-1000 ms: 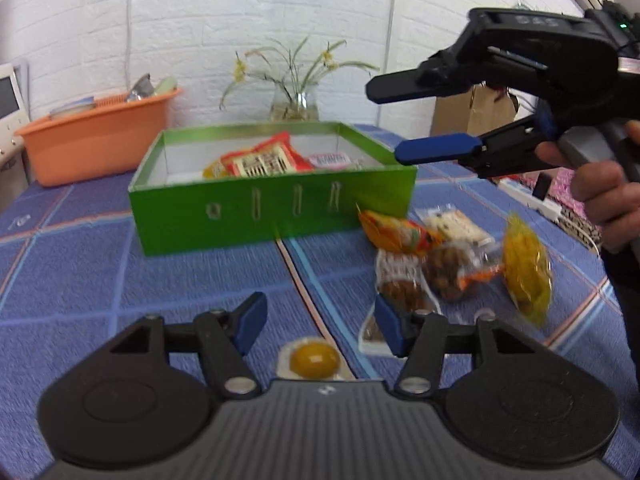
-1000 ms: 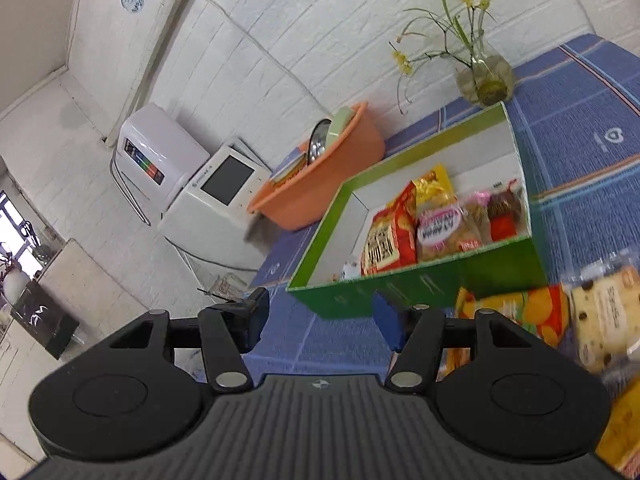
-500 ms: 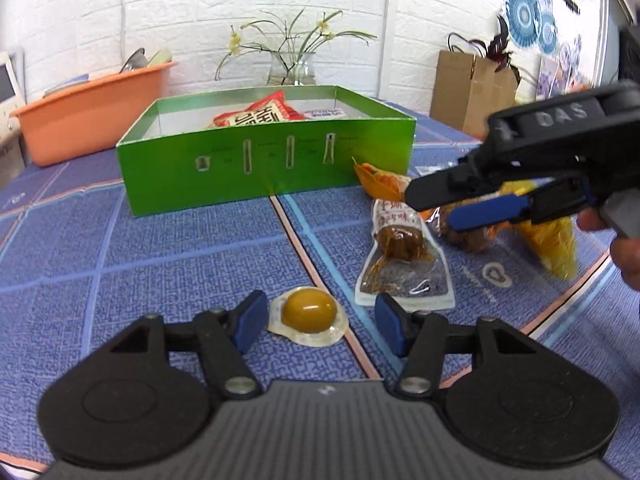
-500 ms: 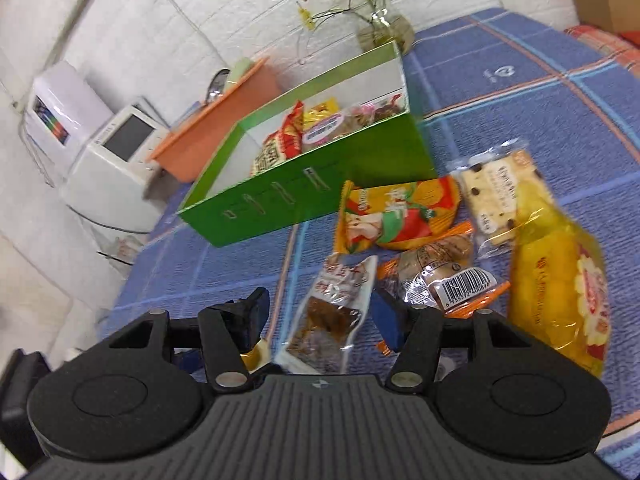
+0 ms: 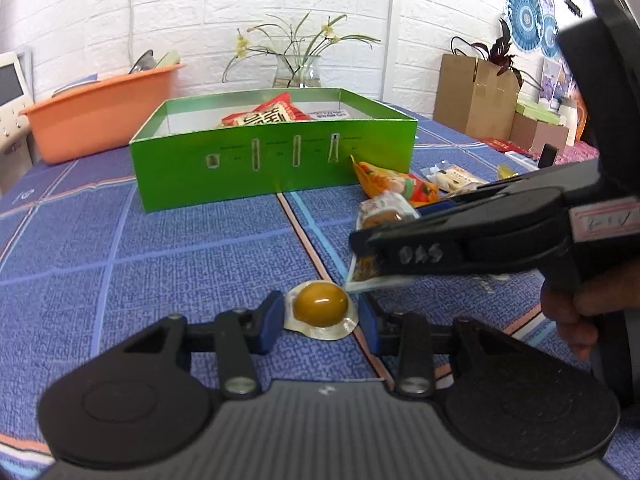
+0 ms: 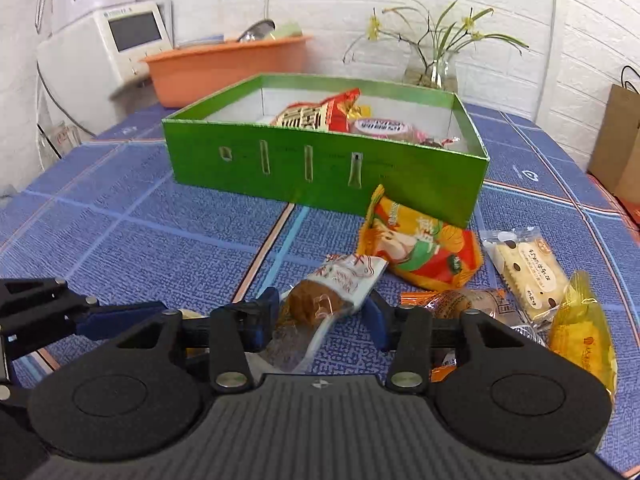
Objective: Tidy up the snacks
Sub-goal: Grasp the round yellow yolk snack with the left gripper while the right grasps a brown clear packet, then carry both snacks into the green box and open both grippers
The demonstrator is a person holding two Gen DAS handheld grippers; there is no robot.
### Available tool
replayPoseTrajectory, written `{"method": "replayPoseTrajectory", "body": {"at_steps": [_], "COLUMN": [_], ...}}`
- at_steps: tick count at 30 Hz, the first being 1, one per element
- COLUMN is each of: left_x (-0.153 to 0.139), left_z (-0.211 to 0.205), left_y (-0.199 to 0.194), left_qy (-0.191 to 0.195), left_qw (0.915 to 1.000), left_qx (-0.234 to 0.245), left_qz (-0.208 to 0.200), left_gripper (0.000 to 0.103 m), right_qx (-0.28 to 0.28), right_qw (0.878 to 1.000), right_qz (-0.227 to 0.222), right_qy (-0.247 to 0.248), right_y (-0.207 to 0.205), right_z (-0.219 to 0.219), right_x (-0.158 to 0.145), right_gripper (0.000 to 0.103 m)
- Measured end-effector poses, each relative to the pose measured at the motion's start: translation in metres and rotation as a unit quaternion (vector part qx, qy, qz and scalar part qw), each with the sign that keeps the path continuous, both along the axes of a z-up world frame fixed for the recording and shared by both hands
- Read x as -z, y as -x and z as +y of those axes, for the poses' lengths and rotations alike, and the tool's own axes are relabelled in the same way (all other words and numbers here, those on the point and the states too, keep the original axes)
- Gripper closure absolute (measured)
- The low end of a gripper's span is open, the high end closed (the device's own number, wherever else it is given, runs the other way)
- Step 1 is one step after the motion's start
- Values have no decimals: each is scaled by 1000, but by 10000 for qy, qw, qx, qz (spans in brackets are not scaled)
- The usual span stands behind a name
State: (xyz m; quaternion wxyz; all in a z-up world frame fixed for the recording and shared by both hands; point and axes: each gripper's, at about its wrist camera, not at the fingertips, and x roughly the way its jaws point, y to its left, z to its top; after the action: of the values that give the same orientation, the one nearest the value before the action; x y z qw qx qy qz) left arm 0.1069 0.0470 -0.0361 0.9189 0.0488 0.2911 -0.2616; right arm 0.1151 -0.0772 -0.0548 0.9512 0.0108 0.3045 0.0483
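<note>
A green box [image 5: 276, 168] [image 6: 320, 172] holds several snack packs. My left gripper [image 5: 320, 316] is open low over the blue cloth, its fingers either side of a small sealed yellow egg-like snack [image 5: 320, 306]. My right gripper [image 6: 322, 314] is open around a clear pack of brown meat snack [image 6: 328, 296], which also shows in the left wrist view [image 5: 380, 210]; whether the pads touch it is unclear. The right gripper crosses the left wrist view as a black tool [image 5: 460, 248].
Loose snacks lie right of the box: an orange bag [image 6: 420, 252], a white cookie pack [image 6: 528, 272], a yellow pack [image 6: 584, 332], a brown-orange pack [image 6: 468, 300]. An orange basin [image 6: 224, 68] and a flower vase [image 6: 432, 68] stand behind the box.
Both grippers came down to the cloth. The left one closed in around the egg snack. The right one moved from above the box to around the meat pack.
</note>
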Motion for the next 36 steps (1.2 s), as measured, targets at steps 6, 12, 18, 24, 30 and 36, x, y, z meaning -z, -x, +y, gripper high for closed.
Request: {"method": "replayPoseTrajectory", "body": {"at_steps": [6, 12, 18, 24, 30, 36], "left_x": [-6, -10, -20, -43, -68, -84], "left_z": [30, 51, 64, 73, 62, 30], "left_y": [15, 23, 16, -5, -42, -86], "left_qy": [557, 614, 673, 826, 829, 689], "left_qw": [9975, 9950, 9924, 9862, 9845, 9877], "left_qx": [-371, -745, -1026, -1414, -1451, -1188], "left_qz": [209, 259, 119, -219, -536, -750], "left_gripper": [66, 66, 66, 66, 66, 66], "right_qx": [-102, -362, -640, -592, -282, -70], "right_qw": [9984, 9953, 9864, 9756, 9683, 9565], "right_qz": [-312, -347, -621, -1358, -2023, -2471], "right_qy": [-452, -823, -1382, -1620, -1436, -1549], "right_y": [22, 37, 52, 50, 27, 0], "right_z": [-7, -3, -1, -14, -43, -91], "right_x": [-11, -15, -25, -44, -69, -95], "right_gripper": [38, 38, 39, 39, 39, 39]}}
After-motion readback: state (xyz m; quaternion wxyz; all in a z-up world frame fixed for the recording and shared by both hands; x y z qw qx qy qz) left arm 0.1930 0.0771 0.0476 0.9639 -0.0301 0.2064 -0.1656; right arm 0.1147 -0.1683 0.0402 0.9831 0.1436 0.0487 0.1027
